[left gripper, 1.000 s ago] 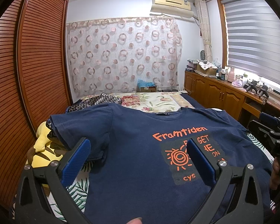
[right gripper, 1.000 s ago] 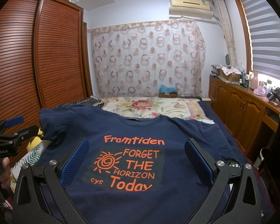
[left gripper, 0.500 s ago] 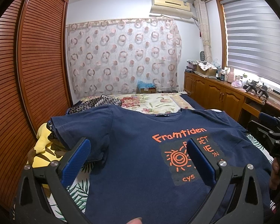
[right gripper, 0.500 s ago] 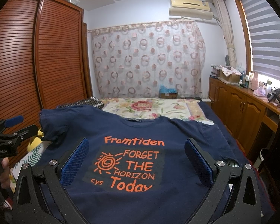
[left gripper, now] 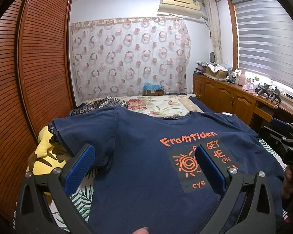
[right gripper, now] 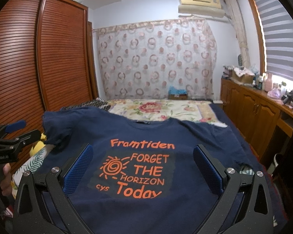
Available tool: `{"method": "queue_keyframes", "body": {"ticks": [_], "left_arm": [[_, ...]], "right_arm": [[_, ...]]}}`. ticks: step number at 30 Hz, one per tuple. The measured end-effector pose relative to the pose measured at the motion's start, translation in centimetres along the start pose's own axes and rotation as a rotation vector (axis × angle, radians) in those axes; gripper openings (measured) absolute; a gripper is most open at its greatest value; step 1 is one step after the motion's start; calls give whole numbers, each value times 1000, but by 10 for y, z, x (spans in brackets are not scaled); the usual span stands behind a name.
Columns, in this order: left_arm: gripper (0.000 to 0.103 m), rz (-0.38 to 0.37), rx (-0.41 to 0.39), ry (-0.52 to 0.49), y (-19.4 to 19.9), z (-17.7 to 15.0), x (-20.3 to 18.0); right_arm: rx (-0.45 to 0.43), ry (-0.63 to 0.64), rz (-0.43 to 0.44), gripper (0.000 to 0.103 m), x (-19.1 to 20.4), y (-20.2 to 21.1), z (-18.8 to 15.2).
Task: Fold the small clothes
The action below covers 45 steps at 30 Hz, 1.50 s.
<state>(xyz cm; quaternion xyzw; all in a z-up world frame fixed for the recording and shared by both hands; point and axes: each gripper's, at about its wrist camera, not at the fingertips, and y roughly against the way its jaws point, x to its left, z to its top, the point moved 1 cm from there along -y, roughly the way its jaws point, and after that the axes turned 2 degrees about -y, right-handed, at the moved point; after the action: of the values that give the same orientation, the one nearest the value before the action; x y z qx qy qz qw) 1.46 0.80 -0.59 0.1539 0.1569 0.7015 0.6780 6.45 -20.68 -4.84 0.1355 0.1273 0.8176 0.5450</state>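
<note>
Shirt (right gripper: 138,210) lying flat under both hand-held grippers (left gripper: 144,158) (right gripper: 142,156), jaws apart; I'm judging sleeve (left gripper: 84,128) ahead-left best pinched first.

Two wrist fisheyes, side by side, low and near over the navy T-shirt (left gripper: 146,156), facing the curtain (right gripper: 156,58); shared: shirt, bed, wardrobe.

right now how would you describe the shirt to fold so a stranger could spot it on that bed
Find the bed with the floral cover, between the louvred wooden wardrobe and the low cabinets. Spread flat on its near end lies a navy T-shirt. Unlike the yellow cloth beside it, it carries orange print reading "Framtiden" above a spiral sun.
</note>
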Motion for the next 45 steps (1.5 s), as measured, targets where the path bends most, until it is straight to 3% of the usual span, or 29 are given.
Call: {"method": "queue_keyframes", "body": {"ticks": [16,25,31,39,40,41,45], "left_arm": [[103,25,70,44,-42,-5,81],[103,34,113,94,-46,-20,127],[100,31,116,111,-55,-14,157],[74,-37,132,146,-80,10,196],[63,-32,140,149,-86,14,201],[59,-27,146,149,-89,18,204],[54,-42,173,157,-109,27,215]], "right_arm": [[126,61,112,103,2,-66,-13],[209,87,217,103,23,-92,-24],[253,109,274,103,39,-106,-29],[258,123,298,103,50,-109,-34],[262,120,300,103,49,-110,-36],[264,118,301,103,49,-111,-37],[275,105,309,103,48,-112,-43]]}}
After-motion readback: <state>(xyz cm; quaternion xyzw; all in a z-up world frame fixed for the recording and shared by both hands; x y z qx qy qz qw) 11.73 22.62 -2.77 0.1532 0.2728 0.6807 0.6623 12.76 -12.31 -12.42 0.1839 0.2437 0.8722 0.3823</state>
